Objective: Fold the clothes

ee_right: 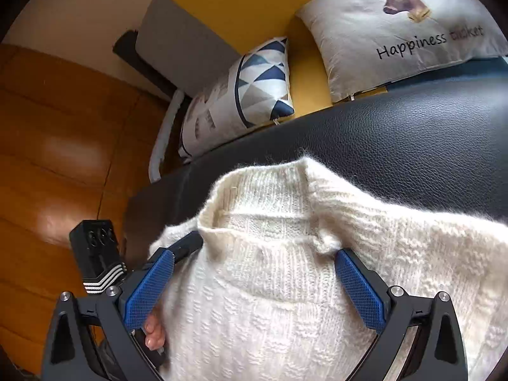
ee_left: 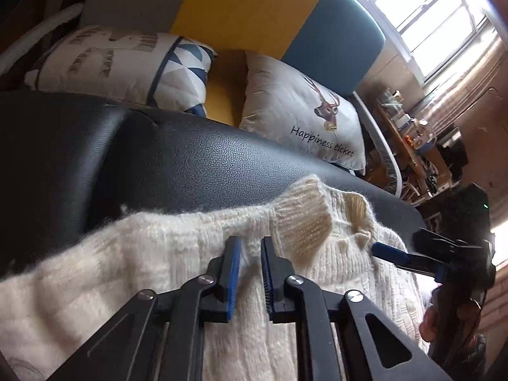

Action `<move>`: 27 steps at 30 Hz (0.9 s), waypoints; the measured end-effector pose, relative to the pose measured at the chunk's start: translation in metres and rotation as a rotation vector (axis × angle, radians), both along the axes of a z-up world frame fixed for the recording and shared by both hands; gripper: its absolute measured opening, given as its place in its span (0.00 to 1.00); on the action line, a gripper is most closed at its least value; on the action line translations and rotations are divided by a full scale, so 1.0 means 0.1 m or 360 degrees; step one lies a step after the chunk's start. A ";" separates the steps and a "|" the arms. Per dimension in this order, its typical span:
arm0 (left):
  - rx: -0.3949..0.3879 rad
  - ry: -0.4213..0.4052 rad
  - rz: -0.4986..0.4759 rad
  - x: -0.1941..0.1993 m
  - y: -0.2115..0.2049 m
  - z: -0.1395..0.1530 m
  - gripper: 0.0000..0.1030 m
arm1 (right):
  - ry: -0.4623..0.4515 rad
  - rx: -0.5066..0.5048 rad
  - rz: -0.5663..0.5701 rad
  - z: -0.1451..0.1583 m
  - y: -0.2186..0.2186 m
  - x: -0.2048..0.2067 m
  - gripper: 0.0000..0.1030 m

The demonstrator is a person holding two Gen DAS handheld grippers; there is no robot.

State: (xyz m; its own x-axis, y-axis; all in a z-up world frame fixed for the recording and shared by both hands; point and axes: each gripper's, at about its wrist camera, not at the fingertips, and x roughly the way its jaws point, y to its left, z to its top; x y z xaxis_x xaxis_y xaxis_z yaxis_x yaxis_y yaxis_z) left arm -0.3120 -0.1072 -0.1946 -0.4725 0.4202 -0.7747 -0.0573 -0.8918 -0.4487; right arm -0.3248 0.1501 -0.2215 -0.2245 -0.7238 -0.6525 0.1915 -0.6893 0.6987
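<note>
Left wrist view
Left gripper (ee_left: 250,247): nearest the lens; its blue-padded fingers stand a little apart with a tuft of cream knit between them, resting on the sweater. Whether they are actually pinching the fabric, I cannot tell.
Sweater (ee_left: 158,260): cream, fuzzy, chunky knit, spread on the black leather surface (ee_left: 177,155); its ribbed collar (ee_left: 301,222) is folded up just beyond the left gripper.
Right gripper (ee_left: 389,252): comes in beside the collar, one blue pad touching the knit; from this side the other finger is hidden.
Deer cushion (ee_left: 301,111): beyond the sweater, past the leather edge; printed with a stag's head and the words "Happiness ticket".
Triangle cushion (ee_left: 127,60): beside the deer cushion, blue and grey triangles.
Backrest (ee_left: 254,9): behind the cushions, panels of grey, yellow and teal.

Right wrist view
Right gripper (ee_right: 263,273): fingers spread wide, released, one blue pad on each side of the sweater's (ee_right: 285,285) neck area.
Collar (ee_right: 263,190): just beyond the fingertips, opening facing the camera.
Left gripper (ee_right: 187,243): beside the collar, its dark tip lying against the knit's edge.
Deer cushion (ee_right: 397,31): beyond the sweater; "Happiness" clear, "ticket" blurred.
Triangle cushion (ee_right: 247,95): beside it.
Wooden floor (ee_right: 47,158): off the sweater's far side.
</note>
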 end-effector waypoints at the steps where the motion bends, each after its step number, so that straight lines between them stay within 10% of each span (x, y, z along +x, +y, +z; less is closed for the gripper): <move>1: -0.0011 0.0020 -0.0004 0.07 0.01 0.07 0.19 | 0.0026 -0.0023 -0.0017 0.06 0.07 0.09 1.00; 14: 0.0186 0.0016 -0.0076 2.25 -0.03 0.41 0.21 | -0.0017 -0.0109 -0.0047 0.38 1.34 2.43 1.00; 27: -0.0196 -0.0044 -0.0013 2.87 -0.14 0.11 0.08 | -0.0065 0.0106 -0.0113 -0.06 1.19 3.25 1.00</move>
State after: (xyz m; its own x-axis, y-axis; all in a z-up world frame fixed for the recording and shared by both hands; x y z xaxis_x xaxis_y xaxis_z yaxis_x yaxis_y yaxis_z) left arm -0.0254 -0.1213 -0.1832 -0.4474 0.3245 -0.8334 -0.0539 -0.9399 -0.3371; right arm -0.0002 0.2691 -0.2278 -0.2459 -0.6618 -0.7082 0.1127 -0.7452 0.6573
